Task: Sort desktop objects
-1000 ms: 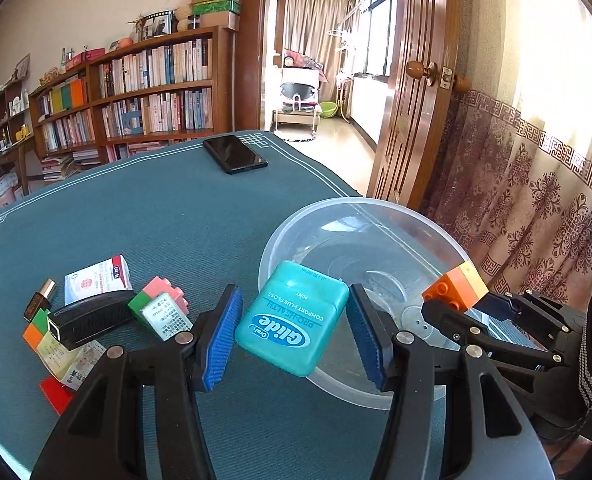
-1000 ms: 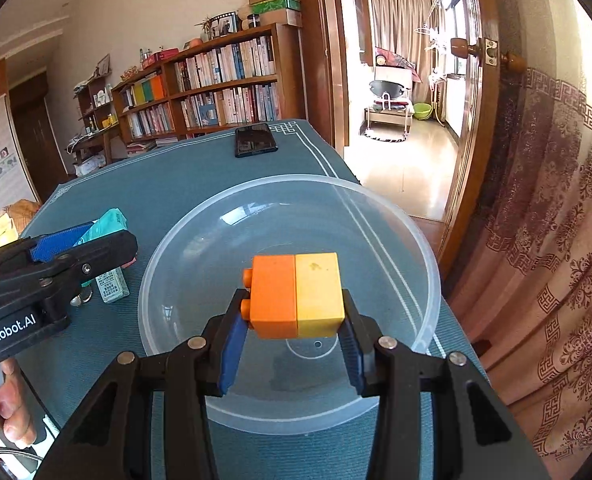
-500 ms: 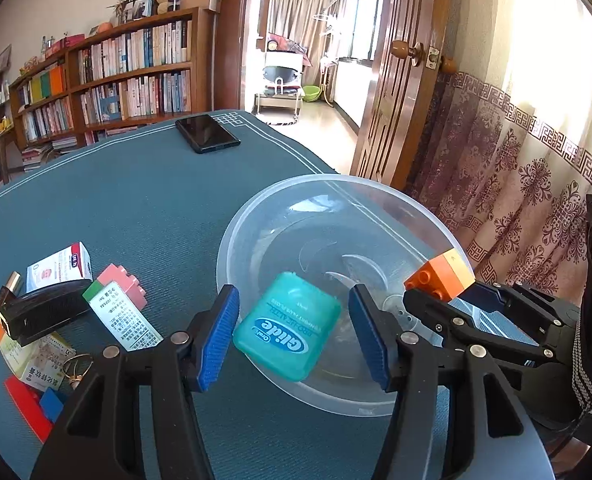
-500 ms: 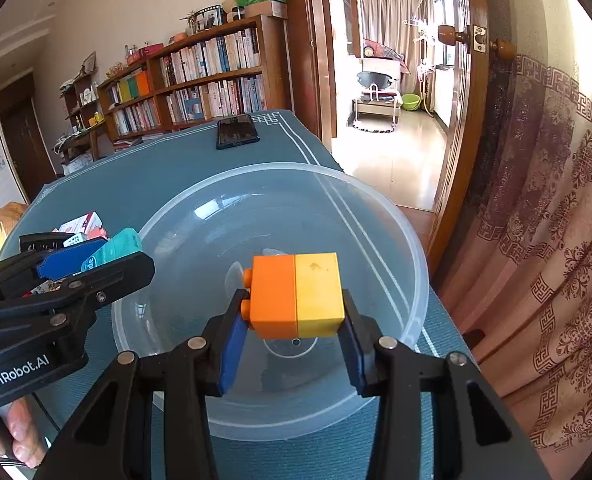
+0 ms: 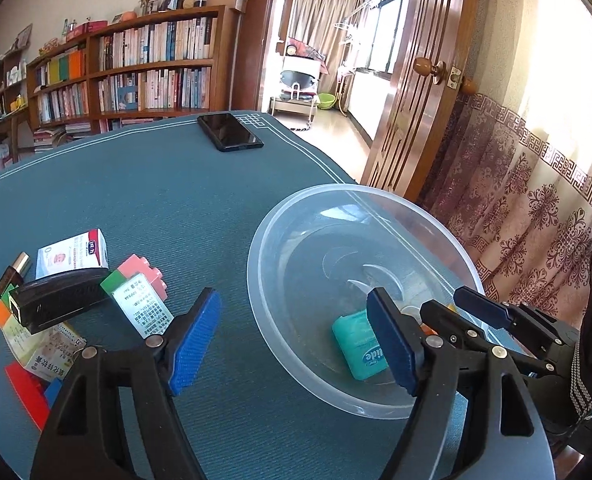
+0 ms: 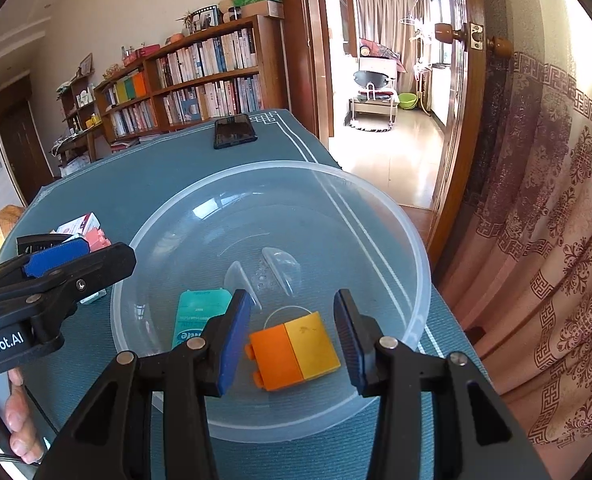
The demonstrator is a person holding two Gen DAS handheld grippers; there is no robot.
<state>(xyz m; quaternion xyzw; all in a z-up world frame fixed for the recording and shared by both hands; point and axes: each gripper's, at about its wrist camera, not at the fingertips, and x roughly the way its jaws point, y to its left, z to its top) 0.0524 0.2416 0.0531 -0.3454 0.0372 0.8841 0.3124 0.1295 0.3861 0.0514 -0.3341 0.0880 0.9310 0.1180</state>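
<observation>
— Both loads have left the tools since a second ago: the floss box (image 5: pixel 359 345) that was pinched in the left tool (image 5: pixel 294 346) now lies on the floor of the bowl (image 5: pixel 272 216), and the orange-and-yellow block (image 6: pixel 294 350) that the right tool (image 6: pixel 292 338) clamped lies there too.

— How do the tools stand?

— Left tool's jaws are opening, wide apart, with nothing pressed between the blue pads (image 5: pixel 194 344); the floss box shows low between them, down inside the bowl. Right tool's jaws stand apart as well, with the block lying below, clear of both pads (image 6: pixel 232 346).

— And the two things in the bowl?

— Floss box sits just left of the block in the right wrist view, partly hidden by the right tool's left finger. Whether they touch, nobody can tell.

— What is left on the desk (image 5: pixel 156 184)?

— A cluster at the left: small medicine boxes (image 5: pixel 72 254), a pink-and-green block (image 5: pixel 136 274), a black case (image 5: pixel 56 300), red and blue pieces at the edge. A phone (image 5: pixel 230 131) lies at the far side, well apart from the bowl.
</observation>
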